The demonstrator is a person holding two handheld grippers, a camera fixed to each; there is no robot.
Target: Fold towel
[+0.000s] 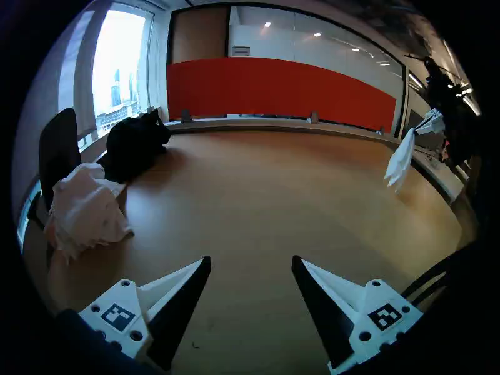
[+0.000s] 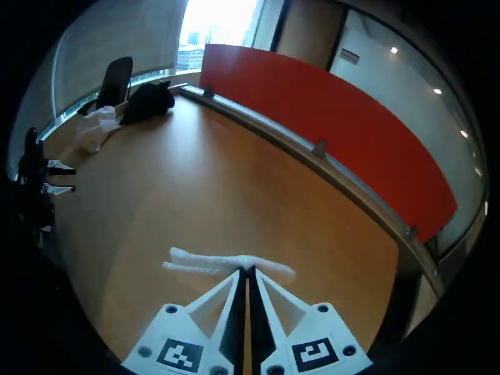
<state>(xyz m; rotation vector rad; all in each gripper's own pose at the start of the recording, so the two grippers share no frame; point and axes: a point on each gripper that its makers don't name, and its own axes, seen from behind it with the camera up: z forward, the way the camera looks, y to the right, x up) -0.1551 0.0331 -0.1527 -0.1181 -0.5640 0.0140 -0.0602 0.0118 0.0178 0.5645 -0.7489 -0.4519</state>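
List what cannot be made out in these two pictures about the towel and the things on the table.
- The towel: in the right gripper view it is bunched and seen edge-on past the right gripper, so its folds stay hidden.
- The cloth pile: in the left gripper view it is crumpled, so the number of pieces is unclear.
- The black heap: in the left gripper view it is too dark to identify.

On the table (image 1: 262, 187): cloth pile (image 1: 84, 209) at its left edge, bag (image 1: 134, 144) farther back along that edge. Chair (image 1: 59, 150) stands off that edge; partition (image 1: 281, 87) lines its far side; towel (image 1: 400, 159) hangs above its right side.
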